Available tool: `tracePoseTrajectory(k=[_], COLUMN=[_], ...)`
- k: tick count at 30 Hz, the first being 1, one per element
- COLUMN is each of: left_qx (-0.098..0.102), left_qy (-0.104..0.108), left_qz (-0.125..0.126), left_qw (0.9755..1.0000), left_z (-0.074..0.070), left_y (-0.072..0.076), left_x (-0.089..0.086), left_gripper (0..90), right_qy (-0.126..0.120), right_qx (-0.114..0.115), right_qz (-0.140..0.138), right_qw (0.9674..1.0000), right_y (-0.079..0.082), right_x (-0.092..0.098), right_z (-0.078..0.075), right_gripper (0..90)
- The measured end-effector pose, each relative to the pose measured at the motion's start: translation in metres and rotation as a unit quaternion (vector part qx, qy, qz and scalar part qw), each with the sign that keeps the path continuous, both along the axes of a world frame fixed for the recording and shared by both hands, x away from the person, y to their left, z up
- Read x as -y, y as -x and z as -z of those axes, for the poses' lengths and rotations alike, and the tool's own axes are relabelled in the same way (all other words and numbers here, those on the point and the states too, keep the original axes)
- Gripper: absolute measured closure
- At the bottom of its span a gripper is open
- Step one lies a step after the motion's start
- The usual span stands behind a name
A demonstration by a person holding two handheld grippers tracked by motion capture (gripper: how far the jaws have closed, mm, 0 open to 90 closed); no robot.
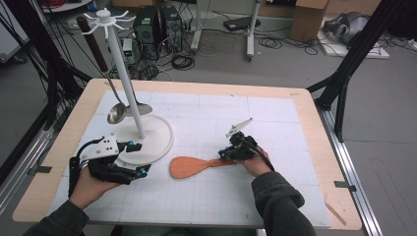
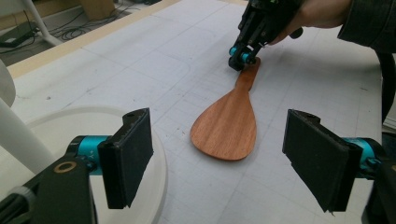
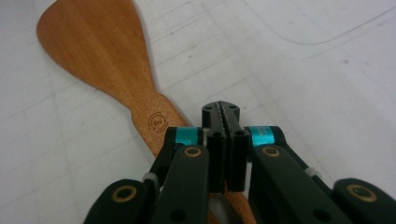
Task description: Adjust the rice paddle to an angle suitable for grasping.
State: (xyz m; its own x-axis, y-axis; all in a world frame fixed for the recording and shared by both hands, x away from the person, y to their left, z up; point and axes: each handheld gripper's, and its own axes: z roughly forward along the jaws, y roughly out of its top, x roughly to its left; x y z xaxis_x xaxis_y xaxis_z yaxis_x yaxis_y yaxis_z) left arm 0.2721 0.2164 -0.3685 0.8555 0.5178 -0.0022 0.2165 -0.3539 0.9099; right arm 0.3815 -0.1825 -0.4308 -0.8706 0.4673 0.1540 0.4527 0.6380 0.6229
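A wooden spatula (image 1: pixel 189 166) lies flat on the white worktop (image 1: pixel 275 123), its broad blade pointing toward the left claw and its narrow handle toward the right claw. The right claw (image 1: pixel 227 154) sits over the handle end; in the right gripper view its jaws are pressed together with no gap, and the handle passes beneath them, so whether the pads actually pinch the wood cannot be told. In the left gripper view the right claw (image 2: pixel 242 58) rests at the tip of the handle, touching or just above it.

The left claw (image 1: pixel 138 158) hovers near the blade, well apart from the right one, its jaws standing wide with nothing between them. It sits at the edge of the round white base (image 1: pixel 157 142) of a utensil stand (image 1: pixel 125 73). A ladle (image 1: pixel 105 83) with a dark handle hangs from the stand's top, its bowl low beside the pole.
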Motion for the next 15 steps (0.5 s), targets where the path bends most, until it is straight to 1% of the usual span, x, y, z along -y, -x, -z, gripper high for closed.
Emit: tracePoseTrajectory(k=[2,5,7,8,9,11,13,15], left_qx=[-0.001,0.0,0.0,0.0,-0.001,-0.002,-0.002,-0.002], left_qy=[0.0,-0.003,-0.003,-0.003,-0.003,0.0,0.0,-0.003], left_qz=[0.001,0.001,0.002,0.002,0.002,0.001,0.002,0.002], left_qw=[1.0,1.0,1.0,1.0,1.0,1.0,1.0,1.0], left_z=[0.0,0.0,0.0,0.0,0.0,0.0,0.0,0.0], left_y=[0.0,0.0,0.0,0.0,0.0,0.0,0.0,0.0], left_x=[0.0,0.0,0.0,0.0,0.0,0.001,0.001,0.001], left_gripper=[24.7,24.7,24.8,24.7,24.7,24.8,24.7,24.7], right_qy=[0.002,0.003,0.0,-0.007,-0.012,-0.026,-0.033,-0.033], right_qx=[-0.002,-0.003,0.004,0.011,0.015,0.029,0.033,0.037], right_qz=[-0.009,-0.011,-0.018,-0.022,-0.023,-0.036,-0.048,-0.064], right_qw=[1.0,0.9999,0.9998,0.9997,0.9995,0.9986,0.9977,0.9968], right_y=[0.004,0.008,0.009,0.011,0.012,0.014,0.017,0.019], right_x=[0.001,0.002,0.002,0.002,0.002,0.0,-0.002,-0.005], right_z=[0.0,-0.001,-0.003,-0.005,-0.007,-0.012,-0.014,-0.014], right_gripper=[89.7,89.7,89.5,89.5,88.2,83.0,79.6,74.4])
